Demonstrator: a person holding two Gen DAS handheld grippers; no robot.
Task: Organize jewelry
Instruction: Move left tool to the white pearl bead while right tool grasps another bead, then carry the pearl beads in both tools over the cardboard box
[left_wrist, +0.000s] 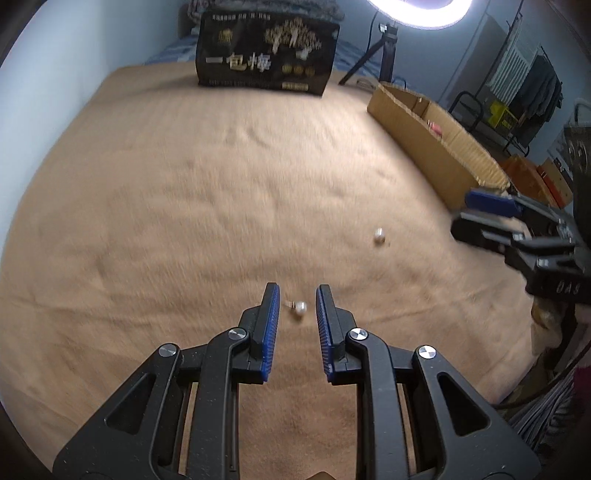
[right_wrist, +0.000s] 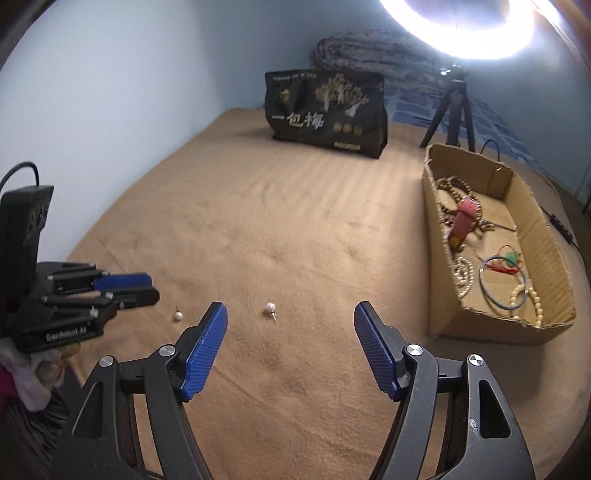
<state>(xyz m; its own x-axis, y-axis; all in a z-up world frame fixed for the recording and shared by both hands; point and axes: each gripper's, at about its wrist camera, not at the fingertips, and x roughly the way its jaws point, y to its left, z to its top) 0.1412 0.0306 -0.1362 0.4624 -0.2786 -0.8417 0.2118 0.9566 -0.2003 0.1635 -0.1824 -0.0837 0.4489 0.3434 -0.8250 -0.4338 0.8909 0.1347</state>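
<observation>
Two pearl stud earrings lie on the tan blanket. The near one (left_wrist: 300, 307) sits between the tips of my left gripper (left_wrist: 297, 295), which is open around it without touching; it also shows in the right wrist view (right_wrist: 178, 315). The other earring (left_wrist: 379, 235) lies farther right, ahead of my right gripper (right_wrist: 290, 314), which is wide open and empty; this earring shows there too (right_wrist: 270, 307). The cardboard box (right_wrist: 554, 258) on the right holds bead necklaces, bracelets and a red pouch (right_wrist: 463, 221).
A black printed bag (left_wrist: 266, 55) stands at the back of the blanket (left_wrist: 184, 184). A tripod (right_wrist: 452, 110) with a ring light stands behind the box. A blue wall is on the left. The blanket's edge drops off at the right.
</observation>
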